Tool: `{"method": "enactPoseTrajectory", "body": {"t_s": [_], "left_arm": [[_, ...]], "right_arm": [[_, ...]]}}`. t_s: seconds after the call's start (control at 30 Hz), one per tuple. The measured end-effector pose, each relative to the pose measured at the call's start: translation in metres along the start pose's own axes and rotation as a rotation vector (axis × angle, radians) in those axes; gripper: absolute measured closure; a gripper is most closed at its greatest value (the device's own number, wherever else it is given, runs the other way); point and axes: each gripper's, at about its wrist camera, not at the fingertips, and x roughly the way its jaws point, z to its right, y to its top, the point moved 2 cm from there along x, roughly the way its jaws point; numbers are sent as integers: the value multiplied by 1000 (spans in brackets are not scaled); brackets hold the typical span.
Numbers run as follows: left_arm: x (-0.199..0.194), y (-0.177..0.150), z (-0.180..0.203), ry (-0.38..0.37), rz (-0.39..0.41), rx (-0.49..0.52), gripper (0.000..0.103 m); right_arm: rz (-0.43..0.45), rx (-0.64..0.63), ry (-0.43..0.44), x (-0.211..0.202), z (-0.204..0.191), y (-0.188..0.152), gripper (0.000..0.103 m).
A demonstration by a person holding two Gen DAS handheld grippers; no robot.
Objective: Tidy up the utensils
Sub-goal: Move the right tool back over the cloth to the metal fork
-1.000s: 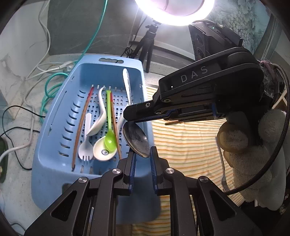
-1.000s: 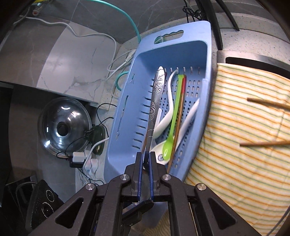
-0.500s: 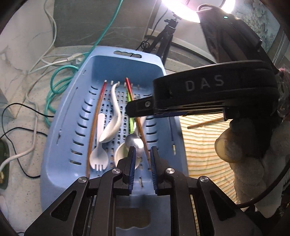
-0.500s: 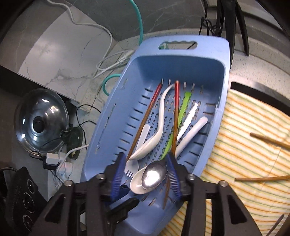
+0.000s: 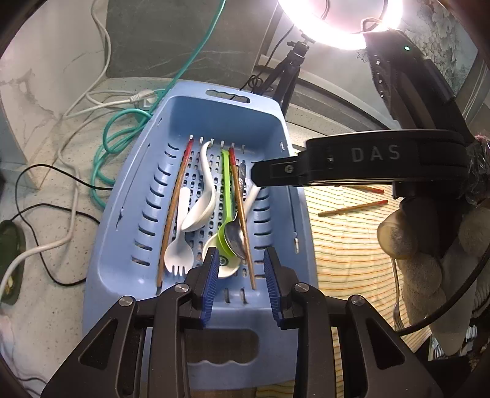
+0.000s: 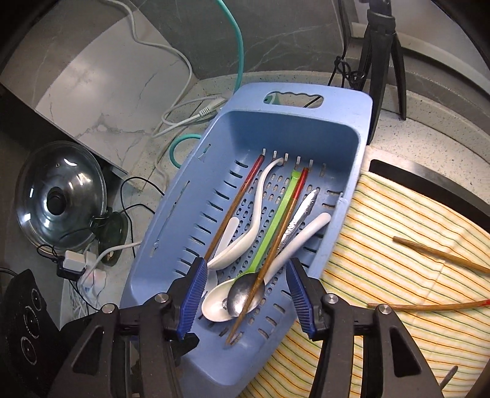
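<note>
- At the far left in the right wrist view, a glass pot lid [image 6: 61,196] lies on a dark lower surface, with a power strip [image 6: 73,261] and tangled cords beside it.
- A speckled stone counter [image 5: 55,196] carries loose white and black cables and a coiled green hose [image 5: 122,144].
- A blue basket [image 5: 128,196] with slotted walls and a handle cutout at each end sits on the counter, its right edge just beside a yellow striped cloth [image 6: 398,245].
- Inside the basket, left to right: a red-tipped chopstick [image 5: 174,211], a white plastic fork [image 5: 179,242], a white soup spoon [image 5: 203,196], a green spoon [image 5: 226,196], a second red-tipped chopstick [image 5: 240,214] and a metal spoon [image 6: 248,295] with an embossed handle, its bowl lying on a second white spoon [image 6: 214,301].
- Two more chopsticks [image 5: 352,206] lie well apart from the basket on the cloth.
- A ring light [image 5: 333,24] on a tripod [image 5: 284,76] stands behind the basket.
- The left gripper [image 5: 241,286] hovers over the near end of the basket, fingers spread wide, holding and touching nothing.
- The right gripper [image 6: 246,298] hangs above the metal spoon's bowl, fingers spread wide on either side of it, gripping nothing.
</note>
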Motion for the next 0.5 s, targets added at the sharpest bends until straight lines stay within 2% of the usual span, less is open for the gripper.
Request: {"method": "enactPoseTrajectory", "body": {"t_s": [0.07, 0.27, 0.5], "left_arm": [[-3, 0, 4, 6, 3, 6, 65], [-15, -3, 22, 10, 14, 33, 64], [-28, -9, 51, 8, 35, 56, 60]], "right_arm": [[17, -15, -13, -9, 1, -2, 53], [52, -30, -14, -42, 14, -14, 52], [70, -24, -9, -84, 53, -29, 52]]}}
